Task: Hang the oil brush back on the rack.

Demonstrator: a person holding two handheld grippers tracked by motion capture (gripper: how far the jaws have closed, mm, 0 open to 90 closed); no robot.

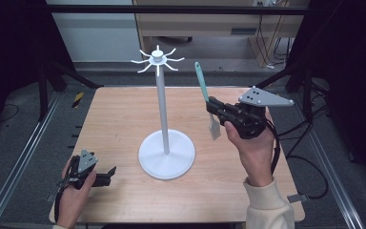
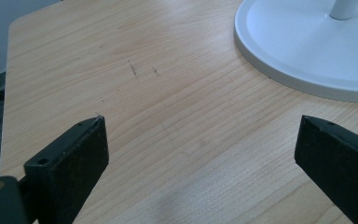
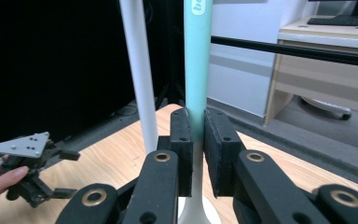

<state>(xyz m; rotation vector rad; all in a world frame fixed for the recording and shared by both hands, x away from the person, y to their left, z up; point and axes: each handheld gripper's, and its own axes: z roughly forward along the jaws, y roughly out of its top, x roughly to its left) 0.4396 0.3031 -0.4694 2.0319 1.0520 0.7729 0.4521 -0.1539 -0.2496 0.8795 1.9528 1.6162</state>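
Nearest the person, the left hand-held gripper rests low on the front left part of the light wooden desk, its jaws spread wide over bare wood with nothing between them, pointing toward the round white base of the stand. It looks idle for now.

Farther in and to the right, the right hand-held gripper is lifted above the desk and clenched on the mint-green handle of a slim spatula with a pale flat blade. The spatula stands almost upright, handle end up and blade hanging below the jaws, just right of the tall white pole stand with curved hooks at its top.

Judged from this, the pick-up is done; what remains is raising the handle end to a hook and hanging it, which has not yet happened.

There is open air between spatula and pole, and the hooks fan out freely above. The desk's right edge lies close under the right forearm; dark frame bars stand beyond the far edge.
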